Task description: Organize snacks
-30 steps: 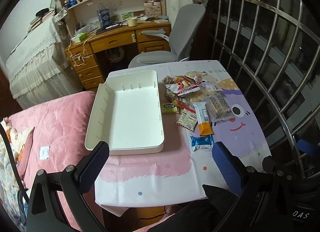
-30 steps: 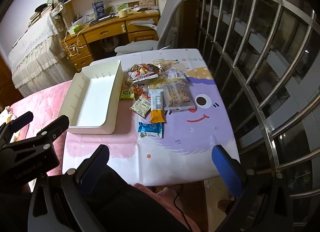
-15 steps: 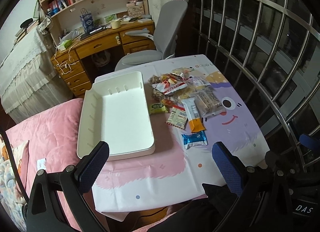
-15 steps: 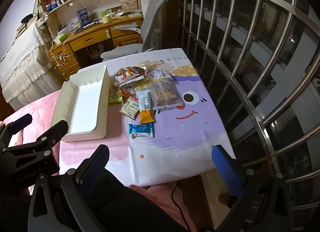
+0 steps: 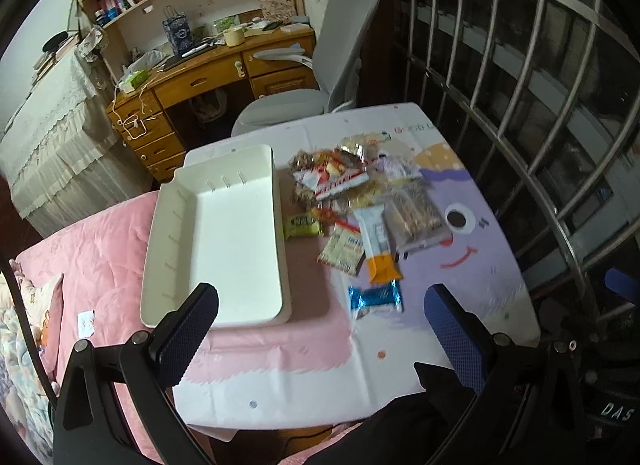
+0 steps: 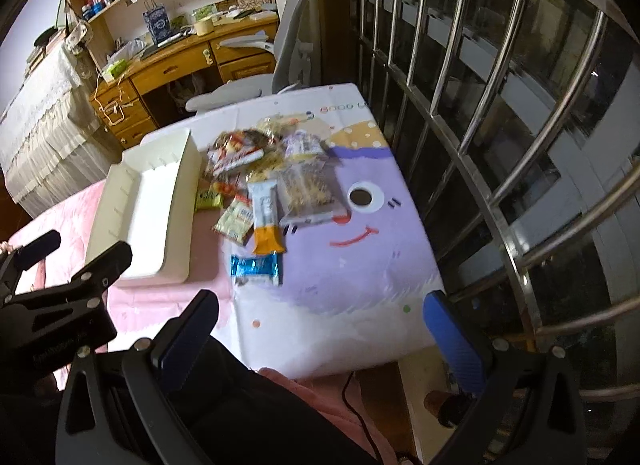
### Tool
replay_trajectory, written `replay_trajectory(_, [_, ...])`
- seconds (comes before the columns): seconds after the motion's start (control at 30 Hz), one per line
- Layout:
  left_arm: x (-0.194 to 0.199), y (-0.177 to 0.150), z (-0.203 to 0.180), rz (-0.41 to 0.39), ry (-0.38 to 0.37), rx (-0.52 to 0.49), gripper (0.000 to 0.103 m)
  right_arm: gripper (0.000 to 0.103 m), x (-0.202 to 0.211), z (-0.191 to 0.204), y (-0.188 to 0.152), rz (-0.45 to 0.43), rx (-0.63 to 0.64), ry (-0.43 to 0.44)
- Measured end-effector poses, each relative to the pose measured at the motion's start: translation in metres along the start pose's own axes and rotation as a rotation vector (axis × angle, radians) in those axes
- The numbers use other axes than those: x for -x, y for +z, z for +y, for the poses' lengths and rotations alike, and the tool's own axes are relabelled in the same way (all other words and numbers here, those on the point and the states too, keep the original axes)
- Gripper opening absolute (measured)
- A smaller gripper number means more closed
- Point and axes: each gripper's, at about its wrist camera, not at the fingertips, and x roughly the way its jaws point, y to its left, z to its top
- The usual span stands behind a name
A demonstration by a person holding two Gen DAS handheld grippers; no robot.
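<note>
The snacks (image 5: 356, 205) are lying piled at three o'clock of the empty white tray (image 5: 216, 241), waiting for sorting. The left gripper (image 5: 320, 329) and right gripper (image 6: 320, 329) are hovering spread wide, holding nothing, probably readying a pick.

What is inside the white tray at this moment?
Nothing shows inside the white tray: its floor is bare, with only small ribs along the walls. The snacks all lie beside it on the tablecloth. The left claw hides only the tray's near corner.
</note>
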Motion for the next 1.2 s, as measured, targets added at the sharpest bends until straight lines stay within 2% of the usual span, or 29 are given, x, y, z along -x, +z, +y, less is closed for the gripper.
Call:
replay_trajectory(0.13, [-0.012, 0.016, -0.006, 0.023, -0.003, 0.041, 0.102, 0.103, -0.006, -0.014, 0.029, -0.020, 0.024, 0.027])
replay_trajectory(0.4, [-0.058, 0.027, -0.025, 0.142, -0.026, 0.081, 0.102, 0.103, -0.044, -0.035, 0.072, 0.006, 0.072, 0.138])
replay_trajectory(0.63, [-0.108, 0.022, -0.044, 0.268, -0.053, 0.105, 0.102, 0.103, -0.101, -0.048, 0.107, 0.091, 0.062, 0.237])
replay_trajectory(0.7, [-0.126, 0.017, -0.046, 0.336, -0.066, 0.140, 0.102, 0.103, -0.122, -0.052, 0.115, 0.119, 0.044, 0.255])
replay_trajectory(0.8, [-0.149, 0.008, -0.046, 0.420, -0.086, 0.187, 0.102, 0.103, -0.154, -0.056, 0.122, 0.164, 0.029, 0.248])
replay_trajectory(1.03, [-0.200, -0.008, -0.055, 0.549, -0.101, 0.220, 0.102, 0.103, -0.216, -0.055, 0.116, 0.278, 0.004, 0.281])
replay_trajectory(1.2, [-0.235, -0.019, -0.055, 0.608, -0.060, 0.251, 0.102, 0.100, -0.250, -0.043, 0.111, 0.311, 0.033, 0.301])
